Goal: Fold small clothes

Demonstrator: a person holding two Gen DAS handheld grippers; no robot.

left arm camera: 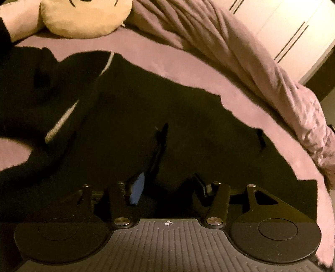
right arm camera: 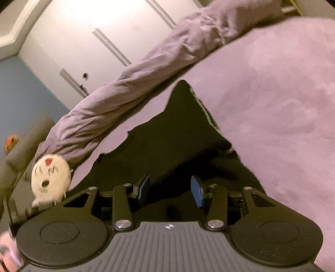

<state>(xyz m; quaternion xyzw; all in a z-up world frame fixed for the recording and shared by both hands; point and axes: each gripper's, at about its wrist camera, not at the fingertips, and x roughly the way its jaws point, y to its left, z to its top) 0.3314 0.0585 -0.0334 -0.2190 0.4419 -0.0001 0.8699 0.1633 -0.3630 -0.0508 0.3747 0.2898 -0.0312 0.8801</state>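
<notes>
Right now both grippers hang low over a black garment (left arm camera: 146, 108) spread on the pink bed cover (left arm camera: 188, 62). Seen from the left wrist, the left gripper (left arm camera: 167, 188) has its jaws standing wide with nothing between them, the dark cloth lying directly beneath and running away ahead of the fingers and off to the left, where a pale drawstring (left arm camera: 62, 121) trails across it. Its long axis looks to run left to right across that view, though the fabric is so dark that folds are hard to read.

From the right wrist, the right gripper (right arm camera: 170, 190) is likewise parted wide and empty, hovering over the same garment (right arm camera: 178, 136), which narrows to a pointed corner straight ahead of the jaws. That corner lies nearer the right gripper, so I'd guess it is the one to pinch and carry over.

A cream plush toy (left arm camera: 83, 16) sits beyond, and a rumpled duvet (left arm camera: 251, 62) lines the bed's far edge before the white wardrobe (right arm camera: 94, 41).
</notes>
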